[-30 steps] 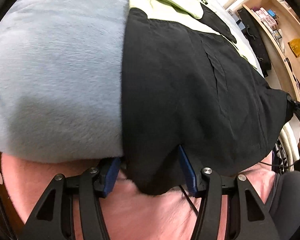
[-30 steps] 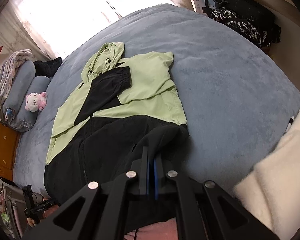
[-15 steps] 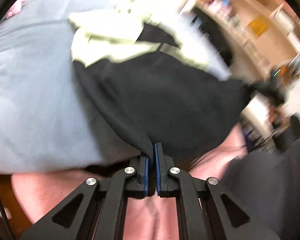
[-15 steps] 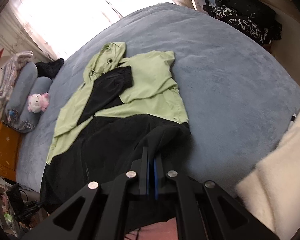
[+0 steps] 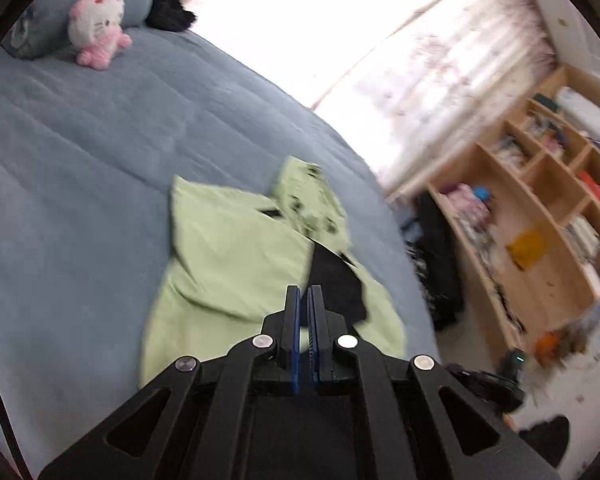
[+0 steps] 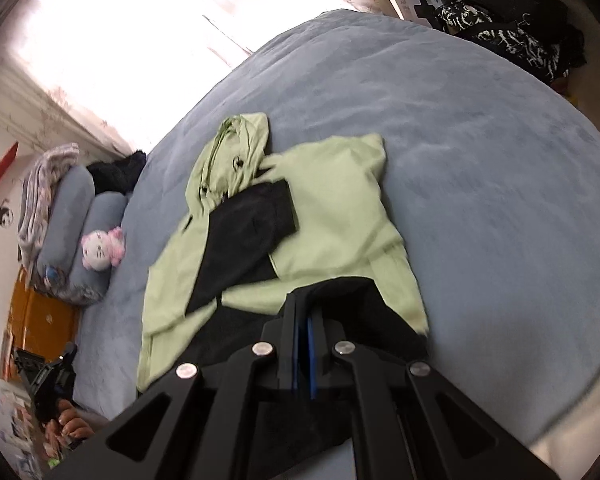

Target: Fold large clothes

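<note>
plush cat [image 5: 97,26] | pillows [image 6: 80,216] | wooden shelf [image 5: 548,216] | curtain [image 5: 440,72]

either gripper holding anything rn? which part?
Both shut on the hoodie: right gripper and left gripper each pinch its black bottom hem, near a corner, lifted off the bed.

Green-and-black hooded jacket [image 6: 332,216] lies spread on blue bed, hem lifted

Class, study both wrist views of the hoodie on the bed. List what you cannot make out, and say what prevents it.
- Left wrist view: the hoodie hem, hidden behind the left hand-held gripper.
- Right wrist view: the fabric pinched by the right hand-held gripper, hidden by its black fingers.
- Left wrist view: shelf contents, blurred.
- Right wrist view: the hand, cut off by the edge.
</note>
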Demonstrator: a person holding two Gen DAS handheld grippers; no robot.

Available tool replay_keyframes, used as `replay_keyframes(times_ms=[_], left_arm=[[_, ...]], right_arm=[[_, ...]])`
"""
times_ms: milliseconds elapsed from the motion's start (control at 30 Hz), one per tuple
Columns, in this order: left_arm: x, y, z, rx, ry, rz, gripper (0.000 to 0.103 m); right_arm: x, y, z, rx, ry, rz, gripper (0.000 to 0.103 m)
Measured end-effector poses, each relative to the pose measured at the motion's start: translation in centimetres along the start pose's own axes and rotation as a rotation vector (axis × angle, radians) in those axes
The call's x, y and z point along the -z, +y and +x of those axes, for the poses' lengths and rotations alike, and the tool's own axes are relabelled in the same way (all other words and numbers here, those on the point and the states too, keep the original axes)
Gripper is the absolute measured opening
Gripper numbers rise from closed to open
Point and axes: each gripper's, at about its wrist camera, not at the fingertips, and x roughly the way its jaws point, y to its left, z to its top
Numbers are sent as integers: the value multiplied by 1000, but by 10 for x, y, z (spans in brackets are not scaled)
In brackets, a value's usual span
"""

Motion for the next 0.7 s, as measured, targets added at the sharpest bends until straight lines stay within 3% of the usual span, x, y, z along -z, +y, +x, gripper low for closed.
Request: replay_keyframes(times_ms=[133,233,467,700], left_arm=[[-12,10,26,-87,56,30,2],[-1,16,45,-148,120,74,2],[16,41,71,-219,188,104,2],[18,60,93,-259,213,106,4]], right_arm=[[-26,10,28,-8,-3,5,3],[-44,17,54,-17,13,17,3],[-88,48,122,-16,35,61,3],[-143,52,190,144,-20,167,3]])
